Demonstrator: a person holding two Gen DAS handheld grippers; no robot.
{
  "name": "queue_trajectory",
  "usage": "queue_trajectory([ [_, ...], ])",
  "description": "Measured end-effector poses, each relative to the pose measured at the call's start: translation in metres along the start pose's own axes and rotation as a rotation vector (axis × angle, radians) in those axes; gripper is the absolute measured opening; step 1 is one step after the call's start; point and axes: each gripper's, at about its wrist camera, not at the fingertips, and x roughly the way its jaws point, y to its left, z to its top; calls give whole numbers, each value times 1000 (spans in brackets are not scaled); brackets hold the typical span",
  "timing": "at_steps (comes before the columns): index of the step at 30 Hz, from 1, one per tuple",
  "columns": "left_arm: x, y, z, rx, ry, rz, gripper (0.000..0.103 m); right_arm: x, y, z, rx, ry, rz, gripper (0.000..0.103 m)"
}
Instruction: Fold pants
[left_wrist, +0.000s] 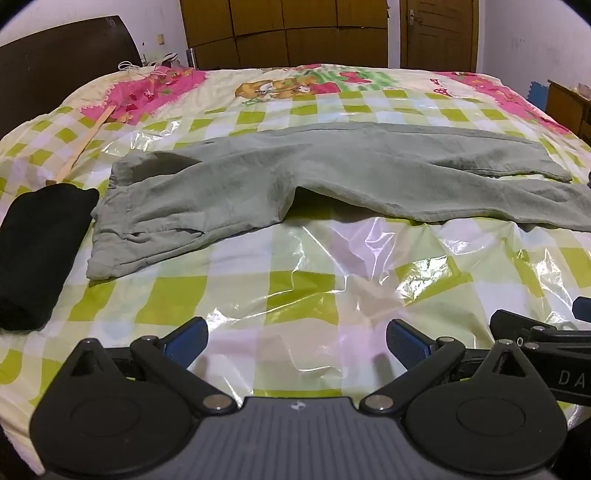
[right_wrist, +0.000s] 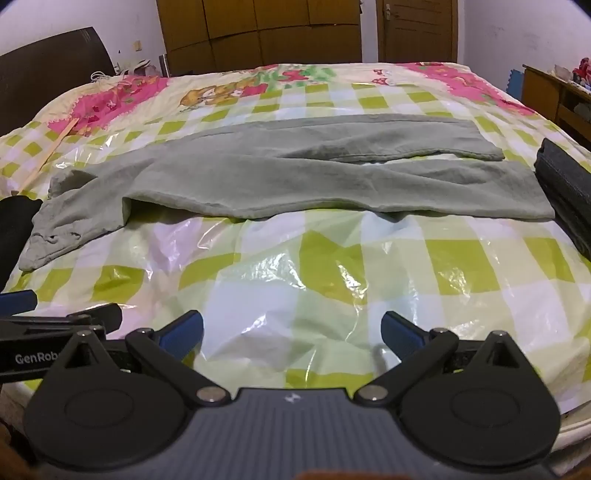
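Pants (left_wrist: 295, 184) lie spread on the bed (left_wrist: 295, 266), long axis crosswise ahead of both grippers, waistband toward the left gripper (left_wrist: 295, 341), leg ends toward the right gripper (right_wrist: 291, 332); both jaws stand wide, holding nothing

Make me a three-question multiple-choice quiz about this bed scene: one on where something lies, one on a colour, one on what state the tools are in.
1. Where does the folded black garment lie relative to the pants?
A. past the waistband end
B. on top of the legs
C. at the hem end

2. What colour are the pants?
A. navy
B. grey-green
C. red

3. How are the left gripper and right gripper set?
A. both open, empty
B. both clamping the pants
C. one open, one shut

Answers: 1 A, it sits beside the waistband; 2 B, the cloth is a muted grey-green; 3 A, blue fingers stand wide apart over bare plastic sheet.
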Motion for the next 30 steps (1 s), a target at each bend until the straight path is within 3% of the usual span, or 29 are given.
queue_trajectory([
  [30, 8, 0, -4, -10, 18, 7, 103, 4, 5, 1, -24, 20, 6, 102],
])
